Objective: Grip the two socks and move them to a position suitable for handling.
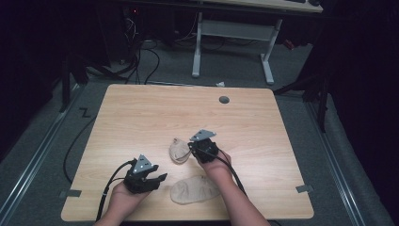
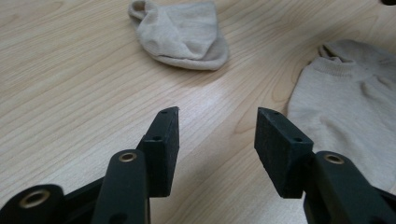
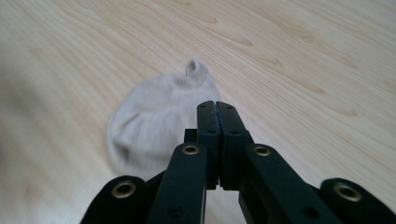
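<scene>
Two beige socks are seen on the counter: a folded sock beside the right gripper, whose jaws are pressed together with nothing seen between them, and a flat sock near the left gripper, held low with jaws parted and empty. Pairing appears intended; the flat sock's cuff is best pinched squarely.

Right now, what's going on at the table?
A person holds a gripper in each hand over a wooden table with two beige socks on it. The right gripper has its jaws pressed together at the edge of the folded sock; whether cloth is pinched between them can't be told. The left gripper hovers open above bare wood, with the flat sock just to its right, untouched.
</scene>
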{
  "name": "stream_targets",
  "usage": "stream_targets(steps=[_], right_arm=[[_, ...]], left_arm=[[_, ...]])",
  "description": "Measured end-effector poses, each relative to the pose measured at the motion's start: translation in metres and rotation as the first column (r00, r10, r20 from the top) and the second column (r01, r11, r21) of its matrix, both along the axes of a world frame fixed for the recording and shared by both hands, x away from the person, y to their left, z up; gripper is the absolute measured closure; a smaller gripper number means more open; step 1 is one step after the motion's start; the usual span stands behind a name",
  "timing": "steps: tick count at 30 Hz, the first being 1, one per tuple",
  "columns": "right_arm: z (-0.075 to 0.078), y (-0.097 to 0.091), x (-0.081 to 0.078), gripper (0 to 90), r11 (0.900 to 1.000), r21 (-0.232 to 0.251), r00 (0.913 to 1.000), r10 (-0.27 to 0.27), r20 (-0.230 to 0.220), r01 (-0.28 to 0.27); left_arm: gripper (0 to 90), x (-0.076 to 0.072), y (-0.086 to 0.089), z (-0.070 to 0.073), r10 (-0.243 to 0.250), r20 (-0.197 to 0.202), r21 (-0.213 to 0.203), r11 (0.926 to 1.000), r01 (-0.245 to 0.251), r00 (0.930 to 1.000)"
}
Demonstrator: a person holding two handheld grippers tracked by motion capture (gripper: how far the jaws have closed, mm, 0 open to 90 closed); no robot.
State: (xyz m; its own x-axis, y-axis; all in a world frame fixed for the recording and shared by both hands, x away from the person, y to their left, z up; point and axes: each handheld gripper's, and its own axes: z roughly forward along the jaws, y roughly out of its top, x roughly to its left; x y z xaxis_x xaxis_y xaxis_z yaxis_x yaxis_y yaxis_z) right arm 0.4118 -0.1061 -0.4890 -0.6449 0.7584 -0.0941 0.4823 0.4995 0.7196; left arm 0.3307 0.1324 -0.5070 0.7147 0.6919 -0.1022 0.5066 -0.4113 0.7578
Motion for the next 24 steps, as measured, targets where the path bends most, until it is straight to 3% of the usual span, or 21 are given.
stream_targets(steps=[4, 7, 12, 14, 15, 16, 18, 24], right_arm=[[-0.018, 0.018, 0.019, 88.6, 0.9941, -0.108, 0.9982, 0.004, -0.06, -0.011], [-0.023, 0.015, 0.018, 88.6, 0.9916, -0.129, 0.9972, 0.006, -0.075, -0.015], [-0.026, 0.001, 0.001, 88.6, 0.9936, -0.112, 0.9964, 0.007, -0.084, -0.017], [-0.026, -0.011, -0.016, 88.5, 0.9933, -0.114, 0.9968, 0.006, -0.079, -0.015], [-0.026, -0.011, -0.016, 88.5, 0.9933, -0.114, 0.9968, 0.006, -0.079, -0.015], [-0.026, -0.021, -0.029, 88.3, 0.9929, -0.118, 0.9973, 0.007, -0.073, -0.016], [-0.026, -0.026, -0.035, 88.0, 0.9933, -0.115, 0.9974, 0.007, -0.072, -0.015], [-0.023, -0.054, -0.055, 77.5, 0.9968, -0.062, 0.9957, -0.054, -0.076, 0.049]], left_arm=[[49.7, -0.002, 0.002, 0.0, -0.003, 0.001, -0.007, 1.0, 0.003, 1.0], [49.6, -0.003, 0.003, 0.001, -0.01, 0.008, -0.003, 0.9999, 0.01, 0.9999], [49.1, -0.001, 0.002, -0.001, -0.008, -0.001, -0.006, 1.0, 0.008, 1.0], [49.0, 0.0, 0.0, -0.002, -0.014, -0.002, 0.002, 0.9999, 0.014, 0.9999], [49.0, 0.0, -0.001, -0.002, -0.016, -0.005, 0.006, 0.9998, 0.017, 0.9999], [48.9, 0.0, -0.002, -0.002, -0.019, -0.004, 0.008, 0.9998, 0.019, 0.9998], [48.8, -0.001, -0.004, -0.002, -0.023, -0.003, 0.013, 0.9997, 0.023, 0.9997], [48.7, -0.001, -0.008, -0.003, -0.029, 0.0, 0.014, 0.9995, 0.029, 0.9996]])
